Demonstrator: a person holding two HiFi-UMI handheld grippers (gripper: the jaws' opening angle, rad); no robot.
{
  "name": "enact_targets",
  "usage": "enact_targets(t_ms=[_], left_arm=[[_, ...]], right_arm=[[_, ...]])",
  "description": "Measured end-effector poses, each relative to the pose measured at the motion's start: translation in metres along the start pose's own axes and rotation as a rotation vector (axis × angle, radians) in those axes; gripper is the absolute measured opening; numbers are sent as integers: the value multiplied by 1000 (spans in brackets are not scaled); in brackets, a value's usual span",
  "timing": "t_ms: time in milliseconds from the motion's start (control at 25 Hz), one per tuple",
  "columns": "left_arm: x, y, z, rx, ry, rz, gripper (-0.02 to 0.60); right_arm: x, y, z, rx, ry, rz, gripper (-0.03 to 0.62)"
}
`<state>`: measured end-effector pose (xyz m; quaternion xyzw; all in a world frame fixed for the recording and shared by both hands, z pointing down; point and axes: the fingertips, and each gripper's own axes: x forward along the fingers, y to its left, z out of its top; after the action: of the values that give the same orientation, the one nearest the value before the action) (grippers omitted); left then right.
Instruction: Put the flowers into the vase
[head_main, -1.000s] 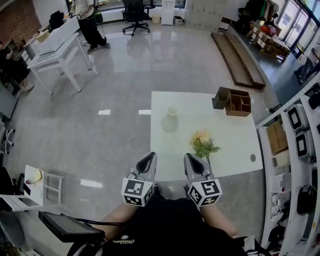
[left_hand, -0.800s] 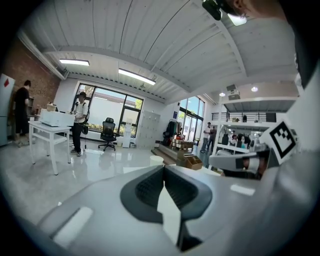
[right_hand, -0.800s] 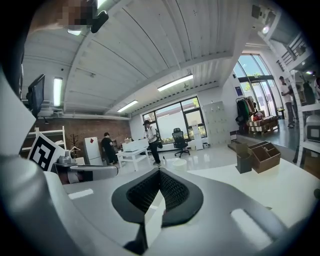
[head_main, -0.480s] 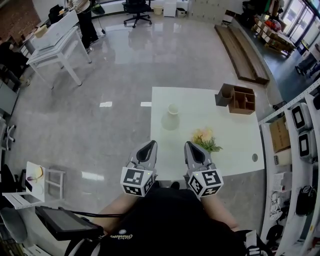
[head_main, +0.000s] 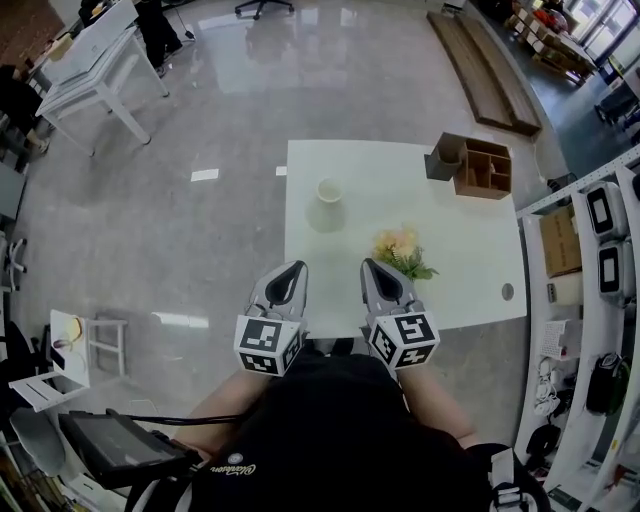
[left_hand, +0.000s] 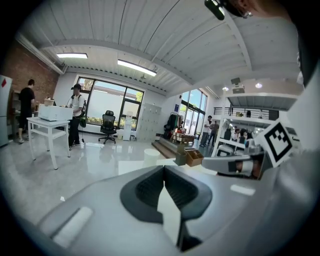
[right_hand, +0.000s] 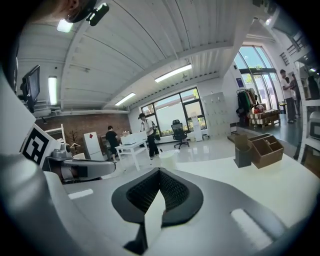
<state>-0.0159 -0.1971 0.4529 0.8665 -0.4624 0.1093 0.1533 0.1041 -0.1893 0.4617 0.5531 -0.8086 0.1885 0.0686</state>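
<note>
A small bunch of pale orange flowers with green leaves (head_main: 400, 250) lies on the white table (head_main: 470, 250), right of the middle. A white vase (head_main: 328, 192) stands upright near the table's left edge, also seen far off as vase (left_hand: 152, 155) and vase (right_hand: 168, 158). My left gripper (head_main: 293, 266) hovers by the table's near left corner, shut and empty. My right gripper (head_main: 368, 264) is shut and empty too, over the near edge, its tip just short of the flowers. The gripper views do not show the flowers.
A wooden compartment box (head_main: 480, 168) and a dark holder (head_main: 443, 160) stand at the table's far right corner. A small round disc (head_main: 507, 291) lies near the right edge. Shelves with devices (head_main: 600, 250) run along the right. A white desk (head_main: 85, 70) with people beside it stands far left.
Both grippers have moved forward together towards the table's near edge, still shut. The table, vase and flowers now lie closer under the head view.
</note>
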Motion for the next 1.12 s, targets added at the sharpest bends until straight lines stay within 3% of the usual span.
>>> enact_targets(t_ms=[200,520,800,880,1120], left_arm=[[11,-1,-20,-23,66,0,8],[20,-9,-40,-28,118,-26,8],[30,-19,-42,-22,125,-52,8],[32,-19,-42,-24,127,-56,8],[35,-23,-43,-24,132,-66,8]], right_arm=[[11,-17,-33,48,95,-15,0],[-3,-48,-68,4,186,-67,0],[-46,-100,-128,-57,519,-10,7],[-58,-119,-151,-58,631,-14,110],[-61,-162,-208,-69,859,-57,151]])
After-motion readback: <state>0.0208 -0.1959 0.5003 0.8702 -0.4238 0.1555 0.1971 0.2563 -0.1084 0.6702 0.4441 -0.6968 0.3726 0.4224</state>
